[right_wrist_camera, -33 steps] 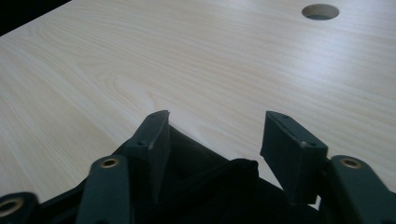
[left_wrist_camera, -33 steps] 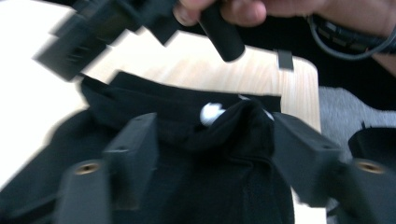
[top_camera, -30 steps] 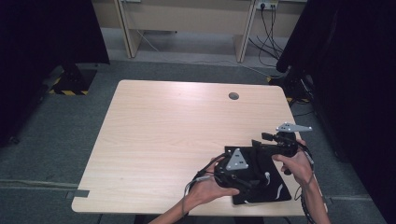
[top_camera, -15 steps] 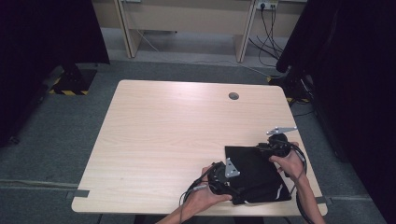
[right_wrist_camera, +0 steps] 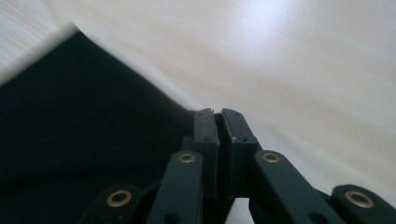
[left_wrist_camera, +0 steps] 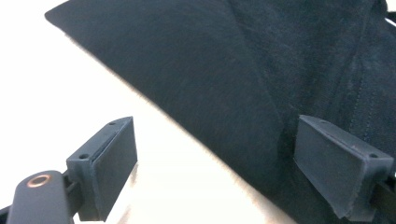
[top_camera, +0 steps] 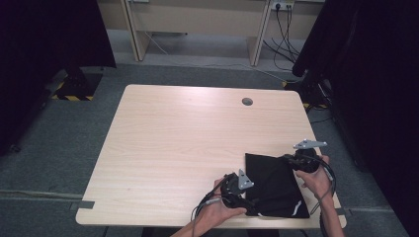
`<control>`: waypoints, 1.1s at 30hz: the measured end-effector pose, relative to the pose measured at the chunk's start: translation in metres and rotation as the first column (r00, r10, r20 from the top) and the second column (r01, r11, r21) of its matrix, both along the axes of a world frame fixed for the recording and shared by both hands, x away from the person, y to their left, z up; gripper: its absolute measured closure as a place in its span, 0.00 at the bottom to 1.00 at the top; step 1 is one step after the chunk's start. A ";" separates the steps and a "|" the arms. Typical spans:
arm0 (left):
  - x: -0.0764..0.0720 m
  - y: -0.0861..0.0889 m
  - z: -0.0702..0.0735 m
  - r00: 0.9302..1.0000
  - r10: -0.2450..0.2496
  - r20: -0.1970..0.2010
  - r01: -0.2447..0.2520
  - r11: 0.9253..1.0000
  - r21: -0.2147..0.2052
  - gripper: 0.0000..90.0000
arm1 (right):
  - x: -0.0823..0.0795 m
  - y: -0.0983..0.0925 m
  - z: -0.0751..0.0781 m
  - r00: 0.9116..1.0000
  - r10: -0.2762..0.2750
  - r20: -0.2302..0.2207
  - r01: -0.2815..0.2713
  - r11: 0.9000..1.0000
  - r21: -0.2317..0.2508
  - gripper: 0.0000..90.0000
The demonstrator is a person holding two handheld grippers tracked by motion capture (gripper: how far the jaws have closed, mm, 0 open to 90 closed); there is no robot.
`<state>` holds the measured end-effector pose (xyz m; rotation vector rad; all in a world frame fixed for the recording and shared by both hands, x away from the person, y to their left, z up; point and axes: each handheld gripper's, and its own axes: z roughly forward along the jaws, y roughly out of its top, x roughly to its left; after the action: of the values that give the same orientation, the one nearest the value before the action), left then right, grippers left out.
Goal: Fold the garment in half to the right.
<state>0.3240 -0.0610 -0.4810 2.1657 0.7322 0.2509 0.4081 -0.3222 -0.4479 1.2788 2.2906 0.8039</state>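
A black folded cloth (top_camera: 274,182) lies flat at the near right of the wooden table (top_camera: 188,133). My left gripper (top_camera: 251,205) is at the cloth's near left edge. In the left gripper view it (left_wrist_camera: 215,144) is open: the jaws have just closed a little but still stand wide, one over bare wood and one over the cloth (left_wrist_camera: 233,70), with neither pad pressing. My right gripper (top_camera: 292,159) is at the cloth's far right corner. Its jaws (right_wrist_camera: 217,114) have just been closing and now meet on the cloth's edge (right_wrist_camera: 70,116).
A round cable hole (top_camera: 247,101) sits near the table's far edge. The table's near edge and right edge run close to both hands. Dark curtains hang at left and right, and cables run along the floor behind the table.
Both hands have come down onto the cloth. The right gripper's jaws have shut at the cloth's far right corner. The cloth lies flatter than before.
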 end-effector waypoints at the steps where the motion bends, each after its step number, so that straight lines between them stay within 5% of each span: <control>1: 0.000 0.000 0.000 1.000 -0.002 0.003 0.002 1.000 0.002 0.14 | 0.001 -0.001 -0.009 1.000 -0.011 -0.022 0.011 1.000 -0.008 0.95; 3: 0.001 0.000 0.000 1.000 -0.005 -0.004 0.005 1.000 0.004 0.14 | 0.000 -0.003 -0.013 1.000 -0.020 0.002 0.020 0.999 0.032 0.95; 8: 0.003 0.007 0.004 0.999 0.003 0.038 -0.005 0.999 0.047 0.15 | 0.005 0.008 -0.012 1.000 -0.011 -0.001 0.011 1.000 -0.004 0.95; 16: 0.026 0.060 0.007 0.992 0.121 0.036 -0.123 0.989 0.081 0.16 | 0.042 0.054 -0.014 0.998 0.062 -0.002 -0.062 0.997 0.037 0.93; 19: 0.031 0.078 0.006 0.988 0.150 0.024 -0.151 0.986 0.074 0.16 | 0.057 0.078 -0.014 0.996 0.093 -0.002 -0.093 0.995 0.023 0.86; 22: 0.028 0.089 0.007 0.987 0.158 0.039 -0.160 0.984 0.074 0.16 | 0.063 0.093 -0.010 0.995 0.094 -0.011 -0.094 0.995 0.022 0.65; 26: 0.027 0.096 0.013 0.993 0.117 0.002 -0.117 0.993 -0.020 0.14 | 0.035 0.090 0.018 0.994 0.102 0.036 -0.104 0.992 0.075 0.57; 30: 0.040 0.100 0.023 0.988 0.150 0.021 -0.149 0.987 -0.065 0.13 | 0.003 0.079 0.034 0.994 0.091 0.052 -0.096 0.992 0.084 0.52; 33: 0.056 0.101 0.025 0.981 0.192 0.030 -0.190 0.980 -0.058 0.13 | -0.018 0.074 0.036 0.993 0.113 0.042 -0.117 0.985 0.123 0.51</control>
<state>0.3803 0.0402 -0.4563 2.0352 0.9180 0.3639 0.3899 -0.2478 -0.4117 1.1825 2.3356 1.0165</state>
